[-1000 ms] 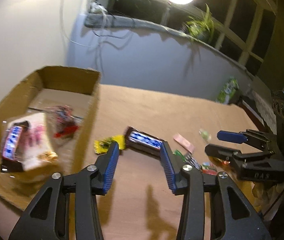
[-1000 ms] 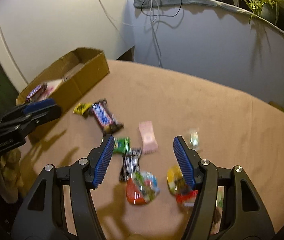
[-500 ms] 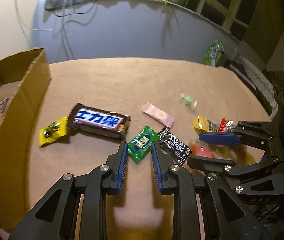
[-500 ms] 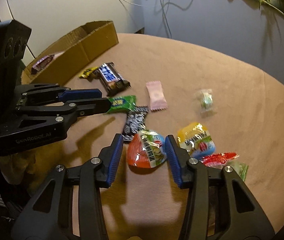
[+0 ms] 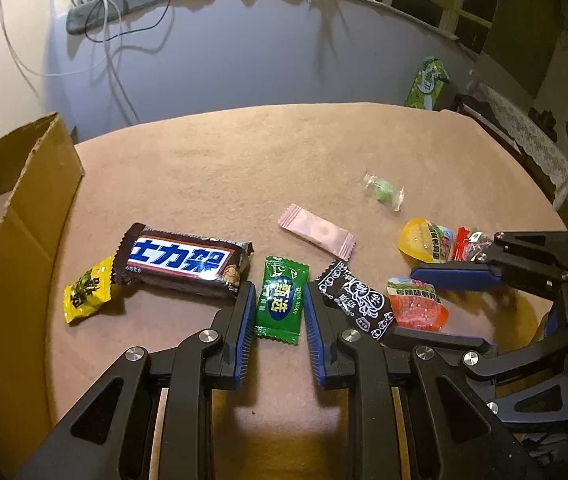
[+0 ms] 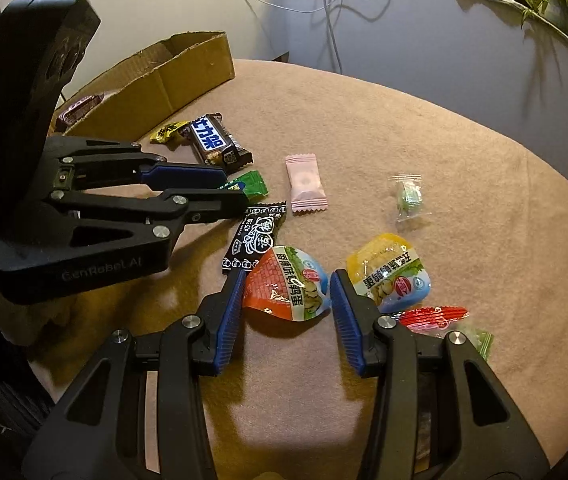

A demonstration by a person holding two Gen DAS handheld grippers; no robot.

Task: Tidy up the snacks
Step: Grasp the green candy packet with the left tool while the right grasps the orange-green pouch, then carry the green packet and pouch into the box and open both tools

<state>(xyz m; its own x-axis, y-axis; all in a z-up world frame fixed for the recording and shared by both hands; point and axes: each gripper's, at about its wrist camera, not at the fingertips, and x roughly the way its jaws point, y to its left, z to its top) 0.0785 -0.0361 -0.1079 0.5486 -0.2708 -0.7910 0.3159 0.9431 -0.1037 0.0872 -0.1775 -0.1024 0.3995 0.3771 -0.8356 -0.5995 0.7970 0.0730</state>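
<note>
The left hand-held gripper (image 5: 276, 312) is clenching a green candy packet (image 5: 282, 300) lying on the bench (image 5: 244, 160), a chocolate bar (image 5: 182, 266) just to its left. The right hand-held gripper (image 6: 286, 304) is gripping an orange snack pouch (image 6: 286, 288), a yellow pouch (image 6: 388, 272) just right of it.
</note>
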